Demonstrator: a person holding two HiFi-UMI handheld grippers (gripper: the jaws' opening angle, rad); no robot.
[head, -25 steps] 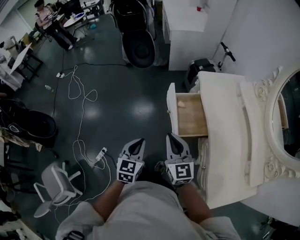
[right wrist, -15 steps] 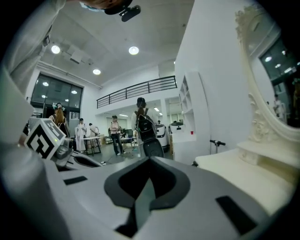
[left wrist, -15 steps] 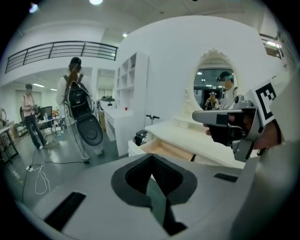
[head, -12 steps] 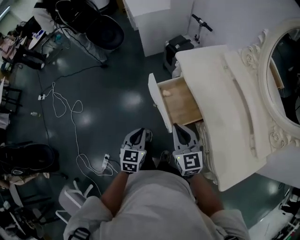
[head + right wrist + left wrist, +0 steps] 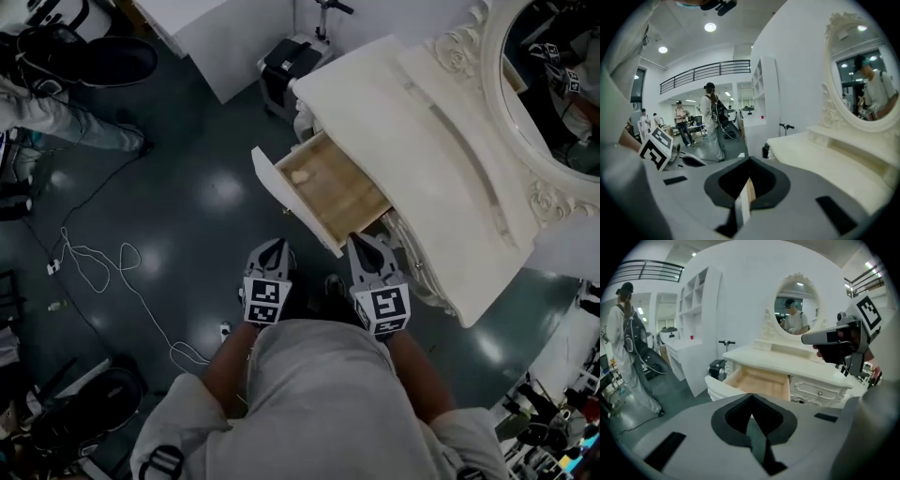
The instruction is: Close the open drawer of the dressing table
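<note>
- Dark, glossy floor (image 5: 187, 197) fills the room below the head view, with a white cable (image 5: 98, 267) looping across it at the left.
- The left gripper (image 5: 271, 247) has its jaws pressed together and holds nothing. It points at the floor, just short of the drawer's front panel and clear of it.
- The right gripper (image 5: 369, 243) also has its jaws drawn together, down to a thin slit, and grips nothing. Its tip lies close by the near end of the drawer; contact cannot be made out.
- Both grippers sit side by side, near each other, each carrying a marker cube (image 5: 263, 302) at the back, with the person's forearms behind them.
- The drawer (image 5: 342, 192) stands pulled well out of the dressing table's cream counter (image 5: 403, 131), its pale wooden inside exposed and its white front panel facing the floor space.
- A small pale lump (image 5: 300, 175) lies inside at the far end, too small to identify.
- An oval mirror (image 5: 553, 84) in a carved frame stands at the back of the counter.
- Beyond the counter's far end are a black case (image 5: 286, 61) and a white cabinet (image 5: 216, 37).
- Another person (image 5: 66, 117) stands well apart at the upper left.
</note>
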